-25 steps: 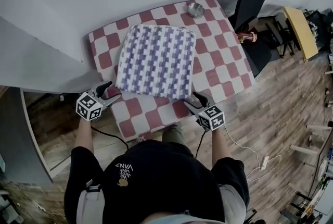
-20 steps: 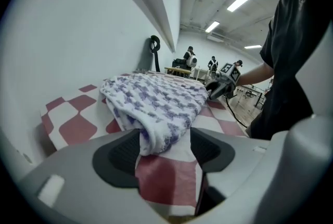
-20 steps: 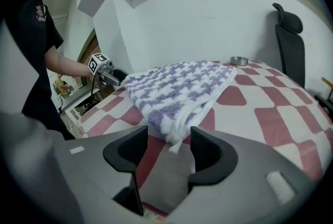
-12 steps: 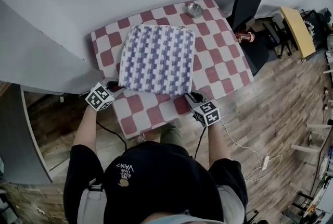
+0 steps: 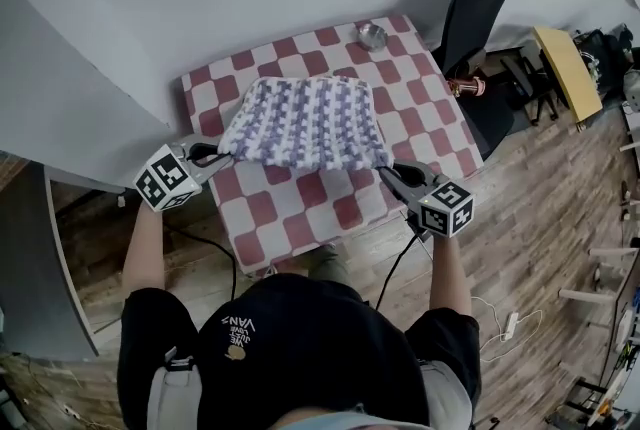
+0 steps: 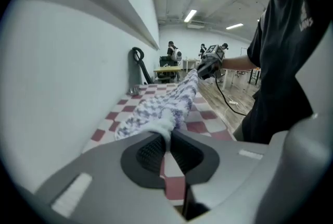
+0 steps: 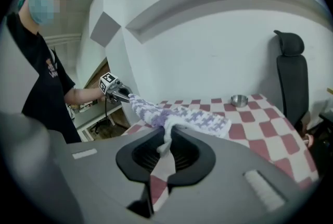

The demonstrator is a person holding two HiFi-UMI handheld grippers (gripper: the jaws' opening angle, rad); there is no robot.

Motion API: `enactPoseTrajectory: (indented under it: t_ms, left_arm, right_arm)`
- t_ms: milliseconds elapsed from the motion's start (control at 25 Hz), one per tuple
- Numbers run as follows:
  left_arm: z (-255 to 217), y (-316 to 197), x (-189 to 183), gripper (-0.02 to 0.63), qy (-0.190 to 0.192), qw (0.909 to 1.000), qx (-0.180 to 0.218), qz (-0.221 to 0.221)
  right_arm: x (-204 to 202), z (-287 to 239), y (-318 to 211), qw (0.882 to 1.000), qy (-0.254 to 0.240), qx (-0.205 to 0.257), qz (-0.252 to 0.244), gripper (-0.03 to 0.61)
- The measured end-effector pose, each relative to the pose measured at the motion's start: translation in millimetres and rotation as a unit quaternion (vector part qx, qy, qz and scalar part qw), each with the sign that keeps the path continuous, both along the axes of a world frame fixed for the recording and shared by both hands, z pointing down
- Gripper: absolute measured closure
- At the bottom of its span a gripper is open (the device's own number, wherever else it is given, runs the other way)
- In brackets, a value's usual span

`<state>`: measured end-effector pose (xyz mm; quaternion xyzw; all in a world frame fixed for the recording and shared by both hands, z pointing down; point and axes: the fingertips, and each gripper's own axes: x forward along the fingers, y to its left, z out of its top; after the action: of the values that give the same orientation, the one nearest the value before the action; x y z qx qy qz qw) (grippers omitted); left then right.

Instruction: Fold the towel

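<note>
- Now the left hand-held gripper (image 5: 213,156) is clamped on one near corner of the towel (image 5: 305,118), its jaws having just been closing on the cloth.
- The right hand-held gripper (image 5: 393,171) is pinched on the other near corner, its jaws likewise just closed in.
- The towel's near edge is held stretched between the two, above the checked worktop (image 5: 290,208); its far part is laid on the worktop beyond them.
- A small metal bowl (image 5: 372,36) is seen well beyond the right hand-held gripper.
</note>
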<state>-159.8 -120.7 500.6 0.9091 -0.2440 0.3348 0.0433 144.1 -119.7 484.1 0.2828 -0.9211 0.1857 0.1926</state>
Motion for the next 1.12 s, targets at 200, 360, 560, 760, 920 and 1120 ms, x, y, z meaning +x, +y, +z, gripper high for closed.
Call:
enactPoseTrajectory:
  t_ms: [200,360,560,760,920,1120]
  left_arm:
    - [-100.3,-36.0,8.9,0.589,0.037,0.9985,0.040,-0.005]
    - [-156.9,-84.6,16.7,0.589,0.059,0.9960,0.062,-0.026]
    - [-208.0,-136.9,30.2,0.589,0.080,0.9920,0.081,-0.053]
    - [-237.1,-186.9,44.9,0.589,0.097,0.9852,0.105,-0.096]
    - [-241.3,-205.3,53.3,0.589,0.099,0.9805,0.130,-0.109]
    - [-196.9,-187.9,60.6,0.589,0.103,0.9830,0.130,-0.079]
  right_arm:
    - [10.8,-102.3,-35.7,0.999,-0.029,0.029,-0.013,0.545]
    - [17.7,-166.8,-79.0,0.998,-0.044,0.035,-0.016,0.545]
    - [32.5,-216.6,-126.2,0.998,-0.034,0.046,-0.012,0.545]
    - [48.7,-231.1,-173.5,0.998,-0.029,0.060,0.017,0.545]
    - [56.2,-229.7,-188.7,0.995,-0.045,0.087,0.036,0.545]
    - [65.8,-177.6,-174.4,0.993,-0.056,0.094,0.050,0.545]
